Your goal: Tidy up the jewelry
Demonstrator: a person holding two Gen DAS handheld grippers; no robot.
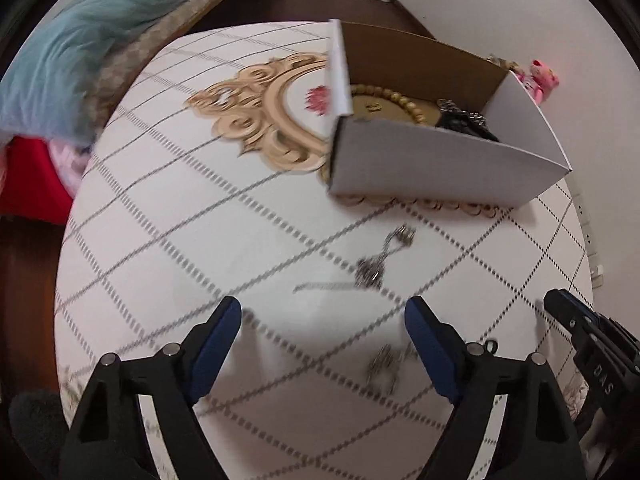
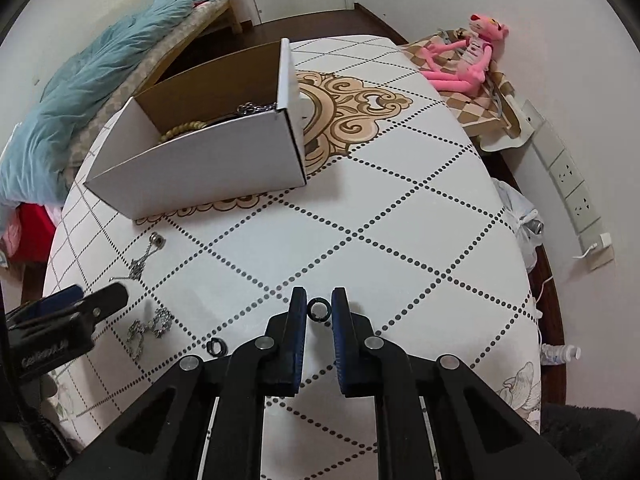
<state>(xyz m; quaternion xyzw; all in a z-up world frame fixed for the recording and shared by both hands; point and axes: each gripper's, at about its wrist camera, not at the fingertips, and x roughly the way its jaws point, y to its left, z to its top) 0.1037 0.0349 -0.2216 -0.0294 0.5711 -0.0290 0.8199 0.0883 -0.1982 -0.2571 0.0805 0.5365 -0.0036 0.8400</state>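
Two black two-finger grippers with blue pads work over a white tablecloth (image 2: 400,208) with dotted diamond lines and a beige ornament; right gripper (image 2: 319,300) jaws nearly together, pinching a small dark ring (image 2: 319,309) between the pads near the tips, ring upright just above the cloth; left gripper (image 1: 322,316) jaws wide apart, nothing between the pads, angled down at the cloth; a tangled silver chain piece (image 1: 384,364) lies just beside its right finger, partly blurred; a second silver chain with a small pendant end (image 1: 376,264) lies ahead of the left gripper, between it and the box; a second small dark ring (image 2: 216,346) lies flat on the cloth, between the tangled chain and the right gripper; open white cardboard box with brown inside (image 2: 200,164) sits at the far side of the cloth, over the ornament; inside it a beige beaded bracelet (image 1: 400,104) and some dark and silver chain items (image 1: 464,118), details too small to tell; pink plush toy (image 2: 464,60) sits beyond the table edge to the right; light blue quilt (image 2: 80,92) on a bed to the left.
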